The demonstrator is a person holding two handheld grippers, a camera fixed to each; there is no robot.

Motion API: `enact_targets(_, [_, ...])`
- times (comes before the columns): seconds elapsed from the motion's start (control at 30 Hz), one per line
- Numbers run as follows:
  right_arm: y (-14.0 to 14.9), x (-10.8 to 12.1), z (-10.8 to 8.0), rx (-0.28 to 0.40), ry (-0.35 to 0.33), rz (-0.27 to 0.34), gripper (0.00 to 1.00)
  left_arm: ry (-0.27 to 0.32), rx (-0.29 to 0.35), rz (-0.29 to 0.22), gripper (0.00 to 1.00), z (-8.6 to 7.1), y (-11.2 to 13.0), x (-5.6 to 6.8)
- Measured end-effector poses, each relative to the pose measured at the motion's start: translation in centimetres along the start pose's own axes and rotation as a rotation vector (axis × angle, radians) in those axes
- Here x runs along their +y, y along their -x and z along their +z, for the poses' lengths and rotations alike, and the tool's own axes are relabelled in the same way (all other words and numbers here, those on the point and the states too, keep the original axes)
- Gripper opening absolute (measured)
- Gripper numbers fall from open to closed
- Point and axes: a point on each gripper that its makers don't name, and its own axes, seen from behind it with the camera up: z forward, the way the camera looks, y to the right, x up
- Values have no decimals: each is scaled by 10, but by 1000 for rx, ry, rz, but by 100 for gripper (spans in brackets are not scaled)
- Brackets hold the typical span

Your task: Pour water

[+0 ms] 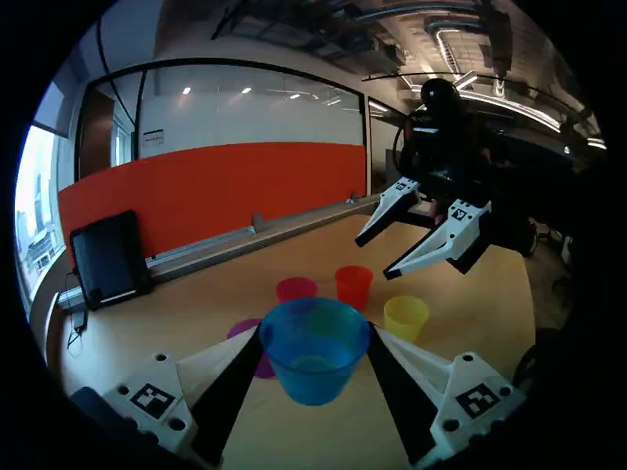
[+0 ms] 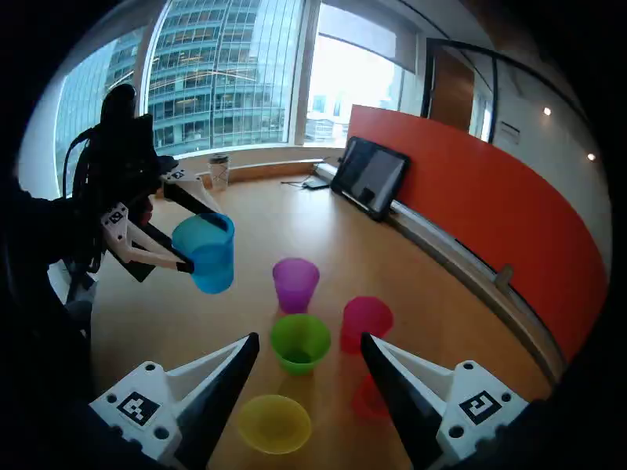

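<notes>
My left gripper is shut on a translucent blue cup, held upright above the wooden table; a little water seems to lie in it. Ahead on the table stand a pink cup, a red cup, a yellow cup and a purple cup partly behind the blue one. My right gripper hovers open above them. In the right gripper view, the right gripper is open over a green cup, with the blue cup in the left gripper at the left.
A purple cup, pink cup, yellow cup and half-hidden red cup cluster around the green one. A black tablet leans on the orange wall. A paper cup stands on the window sill.
</notes>
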Motion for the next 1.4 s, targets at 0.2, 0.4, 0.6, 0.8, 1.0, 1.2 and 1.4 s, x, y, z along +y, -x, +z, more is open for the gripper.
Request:
enact_targets(0.2, [7,-4,11,-38,-27,-18,100,-25,35,-5,89,-9,-10,-9])
enact_targets(0.4, [16,-7,20,-90,-46,-37,100,-51,61,-2,89,-16,-18,-18])
enact_targets(0.6, [30,-11,33,-159,-66,-52,100,-64,86,2,89,-21,-27,-21])
enact_targets(0.8, [38,-9,45,-203,-68,-62,100,-74,101,2,89,-26,-30,-25])
enact_targets(1.0, [47,-10,57,-243,-81,-48,100,-83,112,-5,89,-30,-32,-28])
enact_targets(1.2, [55,-10,67,-287,-88,-51,100,-94,112,-10,89,-33,-32,-33])
enact_targets(1.4, [62,-9,76,-337,-90,-57,100,-92,113,-9,89,-36,-31,-34])
